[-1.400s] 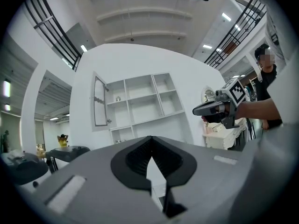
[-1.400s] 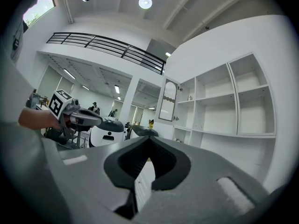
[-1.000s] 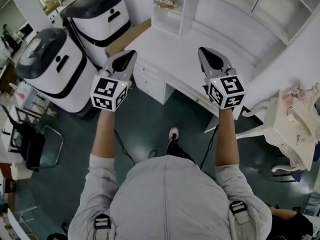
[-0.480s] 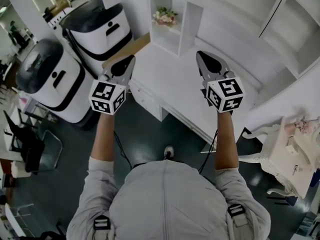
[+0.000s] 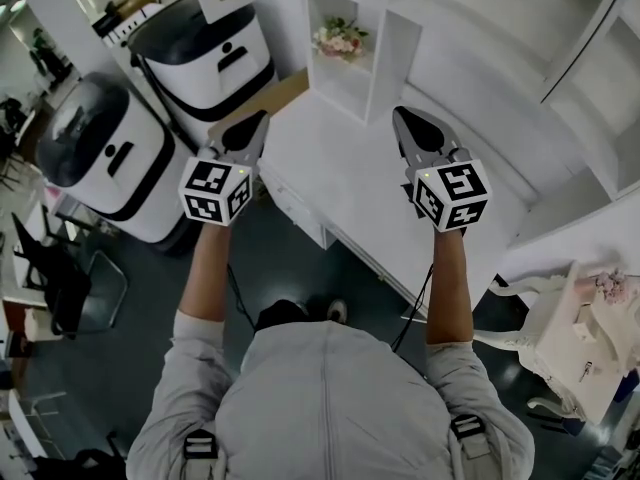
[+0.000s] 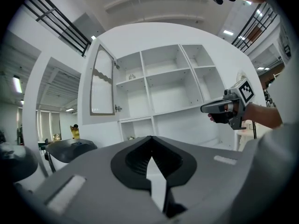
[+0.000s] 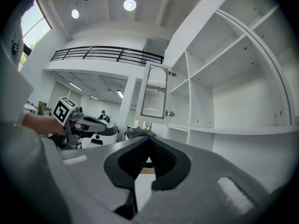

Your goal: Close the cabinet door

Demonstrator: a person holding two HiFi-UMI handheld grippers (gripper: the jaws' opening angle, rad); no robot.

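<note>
Overhead, a white desk top (image 5: 345, 173) runs along the foot of a white shelving unit (image 6: 170, 85), with drawers (image 5: 295, 203) under its front edge and a dark floor (image 5: 275, 263) below. Two white drum-shaped units with dark lids (image 5: 100, 163) stand left of the desk, a black chair (image 5: 60, 288) beyond them, and an ornate white furniture piece (image 5: 590, 338) sits at lower right. A black-railed balcony (image 7: 107, 55) crosses the room's upper level. The cabinet door (image 6: 103, 83) — white frame, ribbed glass panel, small knob (image 6: 118, 108) at its lower corner — stands swung open at the upper left of the shelving, well apart from both grippers. The left gripper (image 5: 252, 126) is held level over the desk's left end, jaws together with nothing between them. The right gripper (image 5: 405, 118) is level over the desk middle, jaws likewise closed on nothing. A low open cubby (image 5: 385, 68) at the desk's back holds a bunch of pink flowers (image 5: 340, 40). One small item (image 6: 131, 76) sits on the shelf beside the door — too small to identify.
</note>
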